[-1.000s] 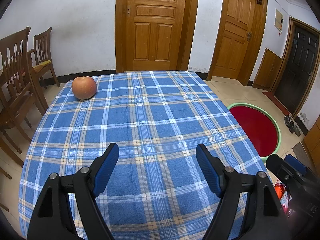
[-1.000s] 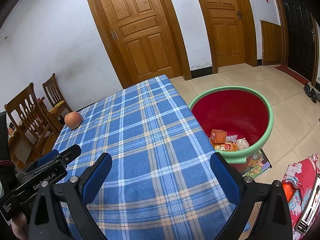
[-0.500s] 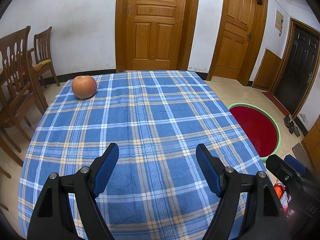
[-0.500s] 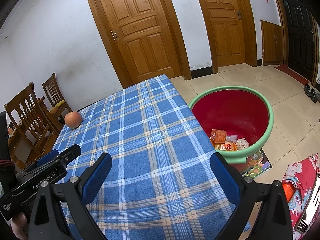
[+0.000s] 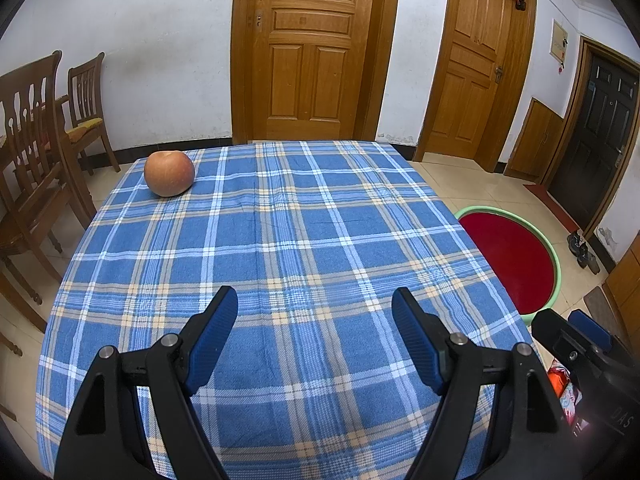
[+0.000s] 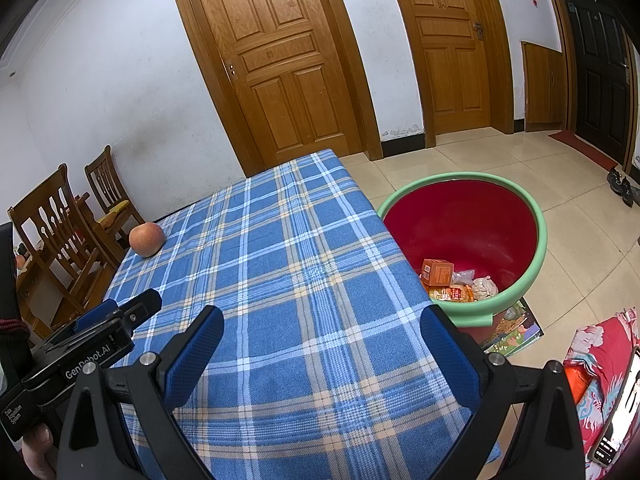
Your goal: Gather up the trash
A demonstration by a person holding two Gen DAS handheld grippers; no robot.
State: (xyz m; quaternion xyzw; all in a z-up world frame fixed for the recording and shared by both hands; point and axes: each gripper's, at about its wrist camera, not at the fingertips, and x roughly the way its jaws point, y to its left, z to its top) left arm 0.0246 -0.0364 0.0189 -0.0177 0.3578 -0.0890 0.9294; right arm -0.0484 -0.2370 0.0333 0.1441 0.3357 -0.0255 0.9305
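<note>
A red basin with a green rim (image 6: 540,236) stands on the floor right of the table; it also shows in the left wrist view (image 5: 554,256). Inside lie an orange carton (image 6: 437,272), a yellow-orange wrapper (image 6: 450,293) and crumpled pale trash (image 6: 484,287). An apple (image 5: 169,173) sits at the far left of the blue plaid tablecloth (image 5: 280,240), also seen in the right wrist view (image 6: 146,239). My left gripper (image 5: 315,316) is open and empty above the near table edge. My right gripper (image 6: 322,340) is open and empty over the near right corner.
Wooden chairs (image 5: 32,168) stand left of the table. Wooden doors (image 5: 308,48) line the far wall, with a dark door (image 5: 596,152) at right. A picture book (image 6: 512,328) lies under the basin. Red patterned fabric (image 6: 600,360) and shoes (image 6: 620,190) are on the floor.
</note>
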